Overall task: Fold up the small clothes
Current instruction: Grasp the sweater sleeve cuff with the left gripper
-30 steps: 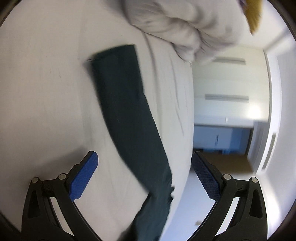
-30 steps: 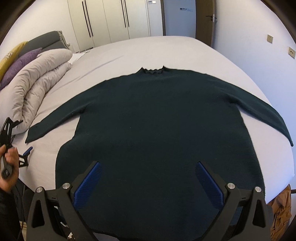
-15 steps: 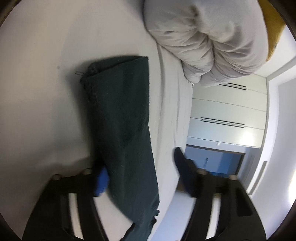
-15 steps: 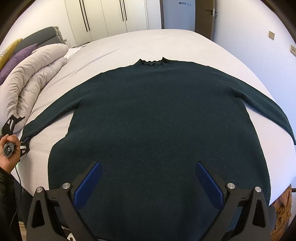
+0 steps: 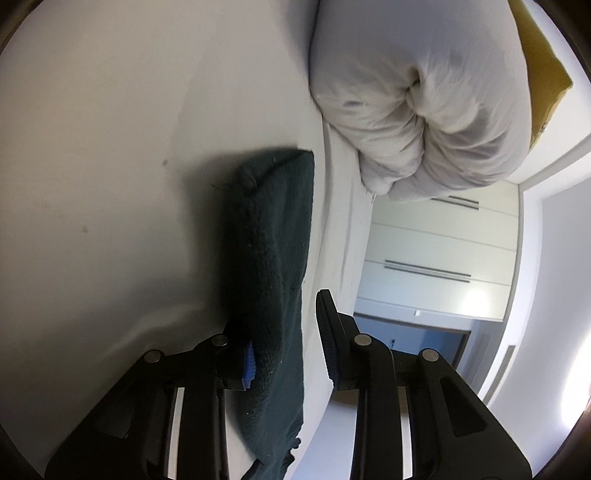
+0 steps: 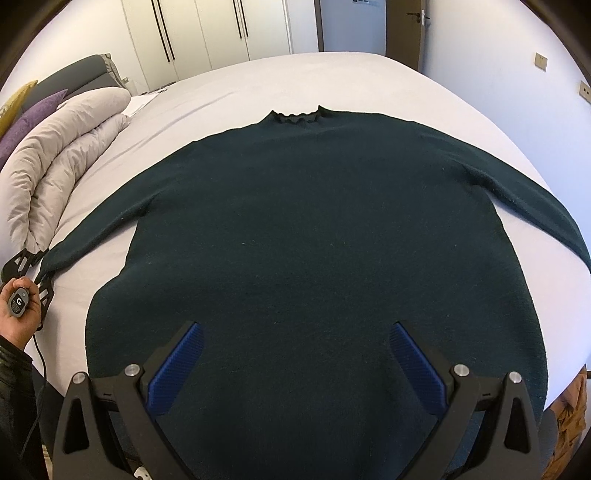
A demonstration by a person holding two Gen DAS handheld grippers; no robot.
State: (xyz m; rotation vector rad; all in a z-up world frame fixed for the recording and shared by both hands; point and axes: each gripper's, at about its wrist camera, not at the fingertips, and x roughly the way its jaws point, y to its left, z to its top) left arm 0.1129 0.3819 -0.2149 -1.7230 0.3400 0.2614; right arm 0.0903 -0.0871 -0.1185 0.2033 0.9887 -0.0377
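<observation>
A dark green sweater (image 6: 317, 236) lies flat on the white bed (image 6: 332, 77), neck away from me, sleeves spread to both sides. My right gripper (image 6: 295, 354) is open and empty, hovering over the sweater's lower body. In the left wrist view the left sleeve (image 5: 273, 236) runs between my left gripper's (image 5: 286, 332) fingers; the jaws have narrowed around the sleeve near its cuff, with a gap still showing on the right side. The left gripper also shows in the right wrist view (image 6: 35, 264) at the sleeve's end.
A rolled white duvet (image 6: 62, 155) lies along the bed's left side, close to the left sleeve, with purple and yellow pillows (image 6: 22, 122) behind it. White wardrobes (image 6: 207, 33) stand at the back. The bed's edge (image 6: 569, 373) drops off at the right.
My left gripper has moved onto the left sleeve's end and its jaws have closed in around it. My right gripper has come lower and closer over the sweater, still open.
</observation>
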